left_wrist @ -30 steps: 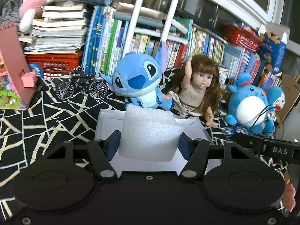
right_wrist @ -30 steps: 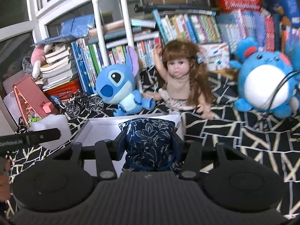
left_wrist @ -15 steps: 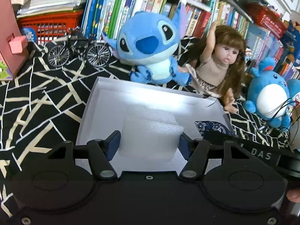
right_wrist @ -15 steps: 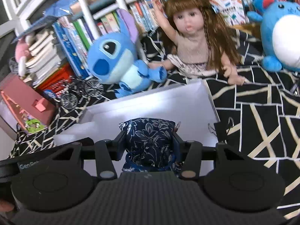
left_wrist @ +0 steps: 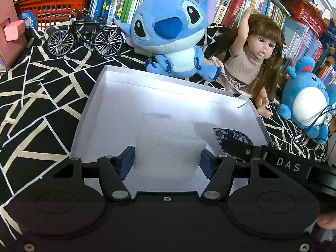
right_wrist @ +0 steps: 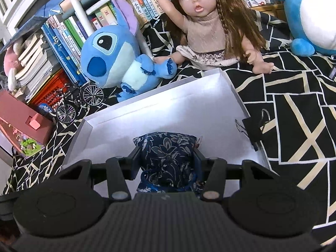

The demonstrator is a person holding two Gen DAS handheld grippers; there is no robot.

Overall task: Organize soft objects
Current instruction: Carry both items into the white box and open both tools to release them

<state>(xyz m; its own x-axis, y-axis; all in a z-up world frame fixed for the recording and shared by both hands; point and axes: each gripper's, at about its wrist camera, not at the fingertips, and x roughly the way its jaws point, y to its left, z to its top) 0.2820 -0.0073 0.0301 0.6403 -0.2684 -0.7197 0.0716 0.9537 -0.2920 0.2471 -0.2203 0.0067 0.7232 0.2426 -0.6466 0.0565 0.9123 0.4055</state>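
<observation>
White foam block [left_wrist: 168, 147] clamped in left tool [left_wrist: 167, 161], floral pouch [right_wrist: 167, 157] in right tool [right_wrist: 166, 163], both over white box [left_wrist: 92, 113]

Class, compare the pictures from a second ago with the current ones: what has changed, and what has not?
Both grippers moved forward and down over the white box. The left gripper still clamps the white foam block; the right gripper still clamps the navy floral pouch. Nothing was released. The blue plush, doll and toy bicycle stayed put.
</observation>
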